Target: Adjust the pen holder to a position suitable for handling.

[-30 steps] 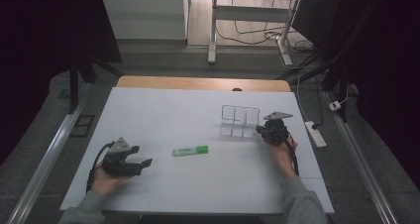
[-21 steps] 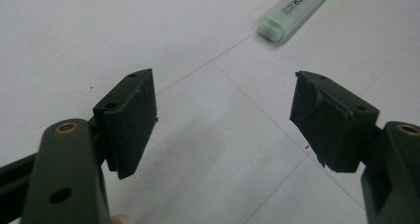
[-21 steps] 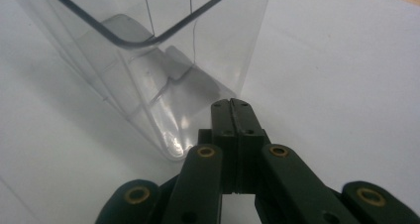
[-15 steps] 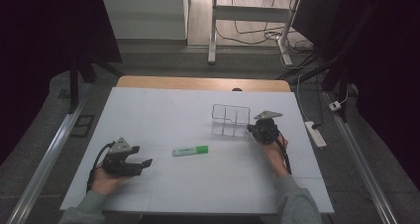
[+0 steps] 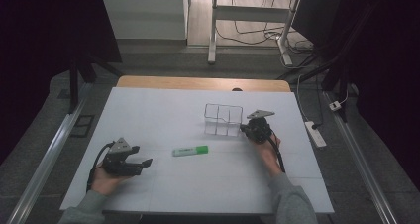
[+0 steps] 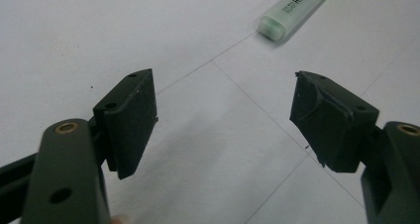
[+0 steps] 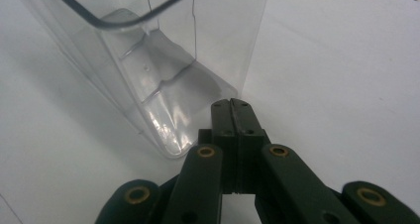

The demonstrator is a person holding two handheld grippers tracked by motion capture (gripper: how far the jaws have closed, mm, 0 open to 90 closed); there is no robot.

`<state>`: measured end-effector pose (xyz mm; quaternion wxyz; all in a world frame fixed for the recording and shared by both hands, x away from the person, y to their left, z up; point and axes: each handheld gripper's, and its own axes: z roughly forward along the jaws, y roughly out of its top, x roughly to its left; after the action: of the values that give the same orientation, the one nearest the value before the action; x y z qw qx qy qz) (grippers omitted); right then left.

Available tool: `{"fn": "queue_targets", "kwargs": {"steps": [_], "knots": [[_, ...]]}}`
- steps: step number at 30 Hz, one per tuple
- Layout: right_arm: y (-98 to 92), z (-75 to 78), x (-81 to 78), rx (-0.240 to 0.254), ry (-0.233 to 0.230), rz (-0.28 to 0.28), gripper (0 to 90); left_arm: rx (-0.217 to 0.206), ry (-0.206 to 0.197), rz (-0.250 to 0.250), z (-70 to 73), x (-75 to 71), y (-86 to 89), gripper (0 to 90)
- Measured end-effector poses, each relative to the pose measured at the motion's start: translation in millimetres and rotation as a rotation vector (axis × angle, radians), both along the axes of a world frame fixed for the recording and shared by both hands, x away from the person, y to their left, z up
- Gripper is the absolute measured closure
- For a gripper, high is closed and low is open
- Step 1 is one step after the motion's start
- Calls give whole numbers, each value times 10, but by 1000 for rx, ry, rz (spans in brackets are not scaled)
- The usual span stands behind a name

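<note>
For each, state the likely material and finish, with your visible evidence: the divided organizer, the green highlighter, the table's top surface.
Organizer: clear, glossy, probably hard plastic; the table shows through its walls, with bright glints on the base.
Highlighter: translucent pale green plastic, smooth, with printed lettering on the barrel.
Table surface: matte white, possibly paper or laminate; thin dark lines cross it, and a wood-toned strip shows along the far edge.

Both grippers black: left gripper (image 5: pixel 130 163), right gripper (image 5: pixel 246 130). Brass rivets at link pivots. Grey 3-cornered top plates, black cables, grey sleeves (image 5: pixel 289 202).
</note>
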<state>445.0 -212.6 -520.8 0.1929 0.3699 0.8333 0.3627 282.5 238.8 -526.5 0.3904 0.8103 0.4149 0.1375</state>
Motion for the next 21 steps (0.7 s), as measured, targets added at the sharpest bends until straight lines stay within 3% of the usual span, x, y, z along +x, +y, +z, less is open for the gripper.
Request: {"fn": "queue_targets", "kwargs": {"steps": [21], "knots": [[344,-58,64,12,7,28,891,6,3,-5,-4,1,2,257]]}}
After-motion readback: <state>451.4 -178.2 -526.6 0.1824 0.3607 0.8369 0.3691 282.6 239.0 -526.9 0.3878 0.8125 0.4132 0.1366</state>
